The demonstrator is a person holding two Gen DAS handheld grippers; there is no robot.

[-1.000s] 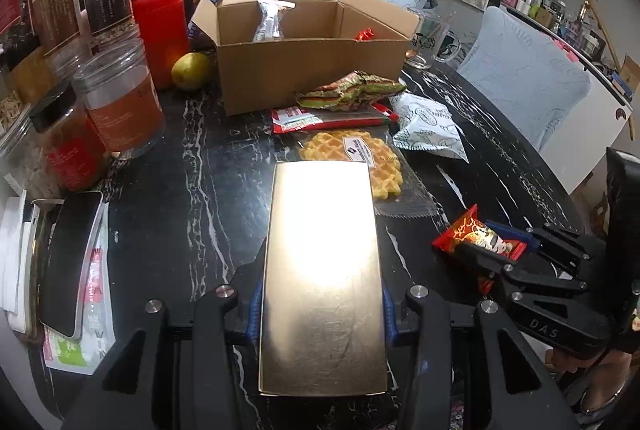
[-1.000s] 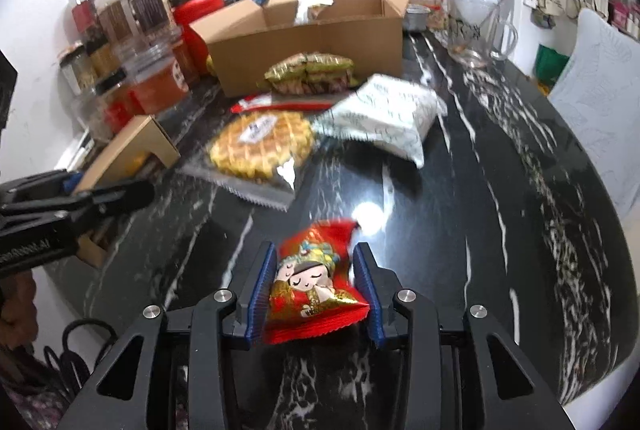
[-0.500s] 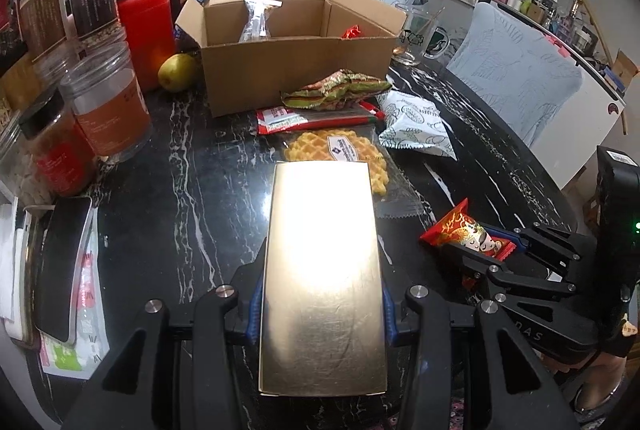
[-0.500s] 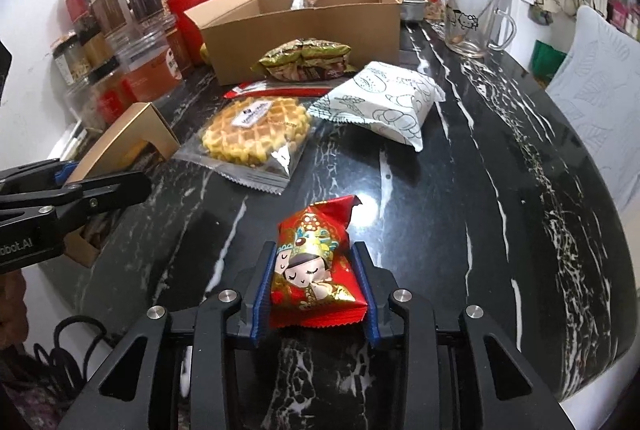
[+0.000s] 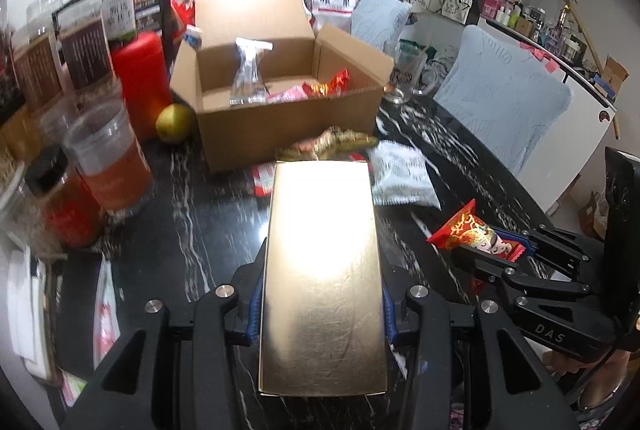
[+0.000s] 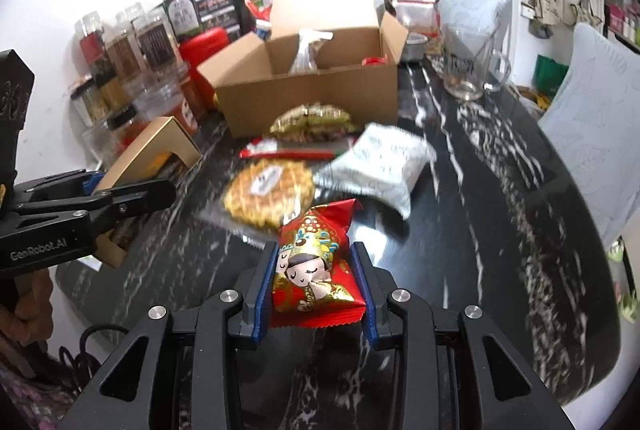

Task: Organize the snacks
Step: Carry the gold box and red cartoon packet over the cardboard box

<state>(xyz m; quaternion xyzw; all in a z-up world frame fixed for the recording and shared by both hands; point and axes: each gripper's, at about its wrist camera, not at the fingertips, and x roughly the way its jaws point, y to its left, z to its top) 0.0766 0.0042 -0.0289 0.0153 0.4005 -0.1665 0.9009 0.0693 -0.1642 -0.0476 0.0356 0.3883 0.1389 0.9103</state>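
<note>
Straight ahead of both grippers, past a scatter of packets on the dark marble table (image 6: pixel 500 189), stands the open cardboard box (image 5: pixel 280 117), its mouth facing up and a few wrapped snacks already inside. The left gripper (image 5: pixel 322 310) is clamped on a flat gold box (image 5: pixel 322 270), pads pressing its two long sides, so the box's long axis runs forward along the fingers and points at the cardboard box. The right gripper (image 6: pixel 316 290) is closed on a red snack packet (image 6: pixel 316 262) with a cartoon face, pinched across its width, its crimped end pointing forward. Both loads appear lifted clear of the table. From the right gripper, the cardboard box lies ahead and slightly left, beyond a waffle (image 6: pixel 268 197), a white pouch (image 6: pixel 380 165) and a green packet (image 6: pixel 312 121). Neither gripper looks clearly nearer the box. Judging by this, either load must travel forward and upward to clear the box's near wall before being released inside.
</note>
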